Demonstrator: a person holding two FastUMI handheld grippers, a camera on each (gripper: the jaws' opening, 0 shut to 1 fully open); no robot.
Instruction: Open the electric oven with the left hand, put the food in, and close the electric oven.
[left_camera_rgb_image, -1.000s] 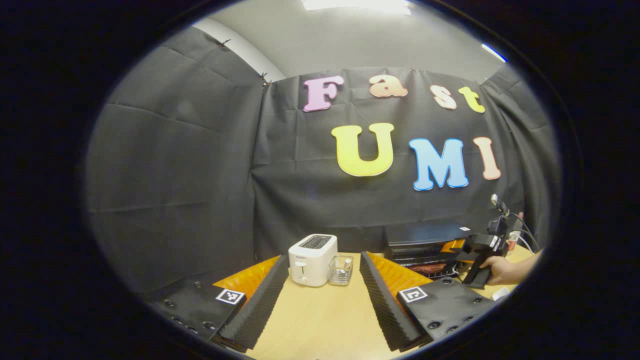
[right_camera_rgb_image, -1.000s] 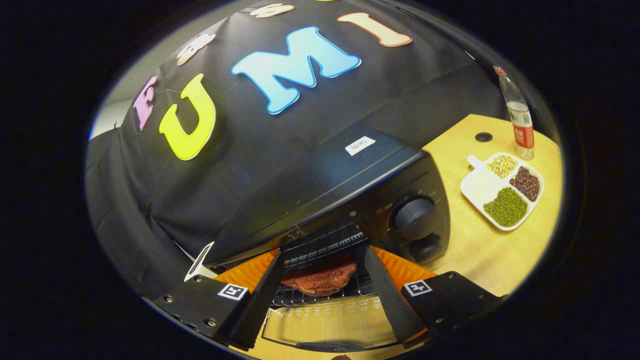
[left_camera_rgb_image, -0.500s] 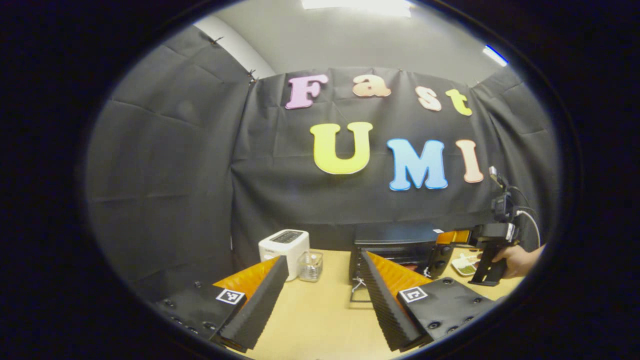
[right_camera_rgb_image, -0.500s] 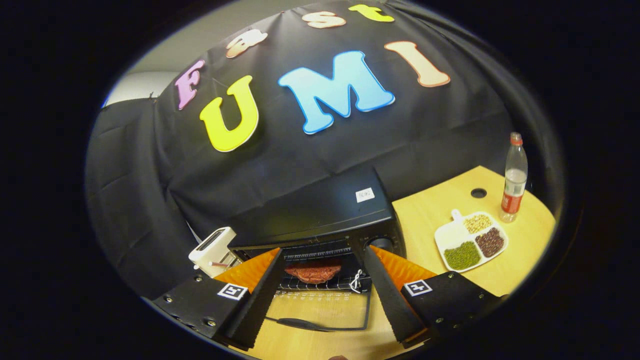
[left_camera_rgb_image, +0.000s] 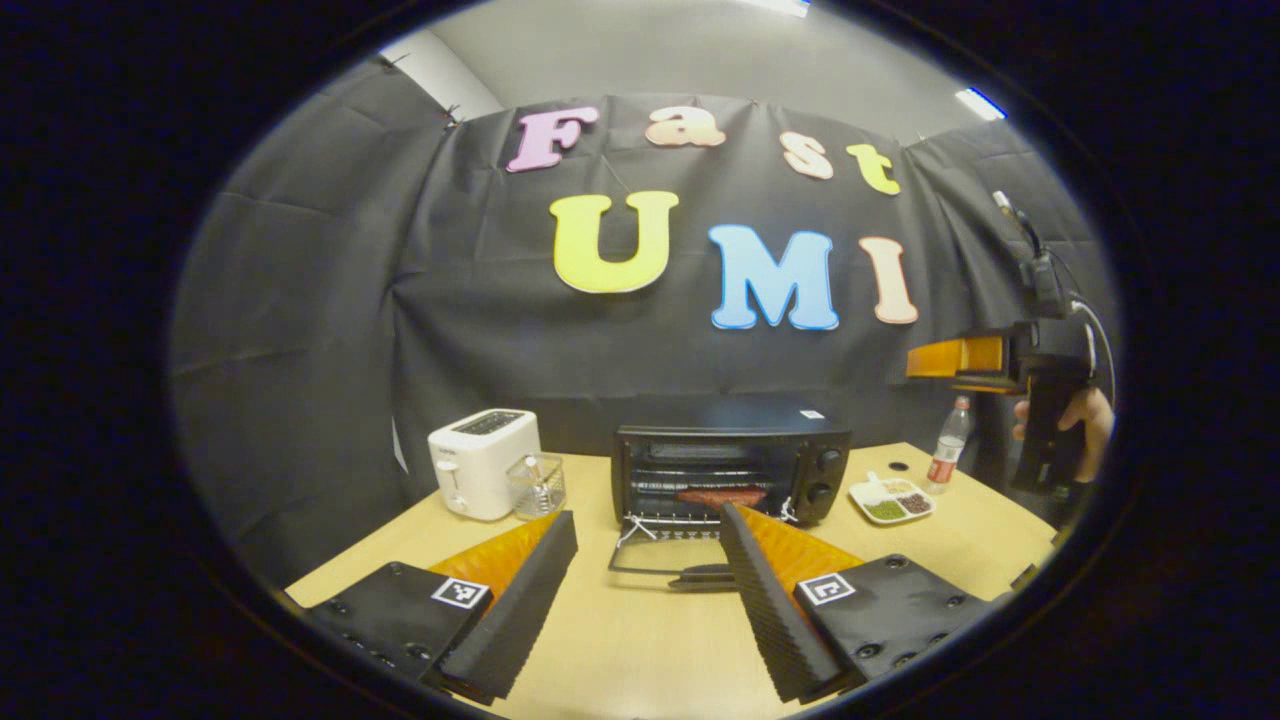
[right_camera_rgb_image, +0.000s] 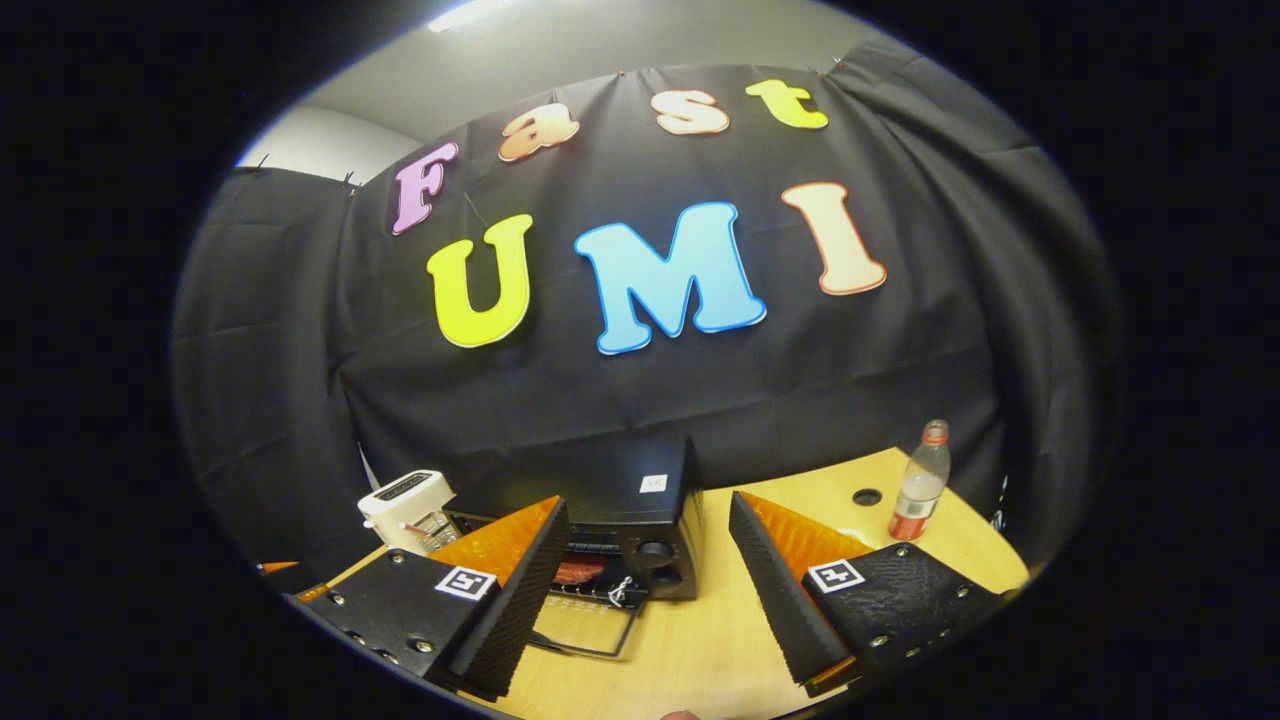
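Note:
The black electric oven (left_camera_rgb_image: 730, 455) stands at the back of the wooden table (left_camera_rgb_image: 640, 650) with its glass door (left_camera_rgb_image: 665, 555) folded down flat. A reddish piece of food (left_camera_rgb_image: 722, 495) lies on the rack inside. My left gripper (left_camera_rgb_image: 645, 590) is open and empty, hovering over the table in front of the door. In the left gripper view the right gripper (left_camera_rgb_image: 1010, 365) is held high at the far right by a hand (left_camera_rgb_image: 1085, 415). In the right gripper view the right gripper (right_camera_rgb_image: 640, 590) is open and empty, well back from the oven (right_camera_rgb_image: 625, 530), whose door (right_camera_rgb_image: 590, 630) hangs open.
A white toaster (left_camera_rgb_image: 482, 462) and a small clear container (left_camera_rgb_image: 535, 485) stand left of the oven. A white divided plate of beans (left_camera_rgb_image: 892, 500) and a plastic bottle (left_camera_rgb_image: 945, 440) are on its right. A round hole (right_camera_rgb_image: 867, 496) sits in the table near the bottle (right_camera_rgb_image: 918, 480).
The right gripper has pulled back and up from the oven, leaving the food on the rack. My left gripper has swung right to face the open oven door.

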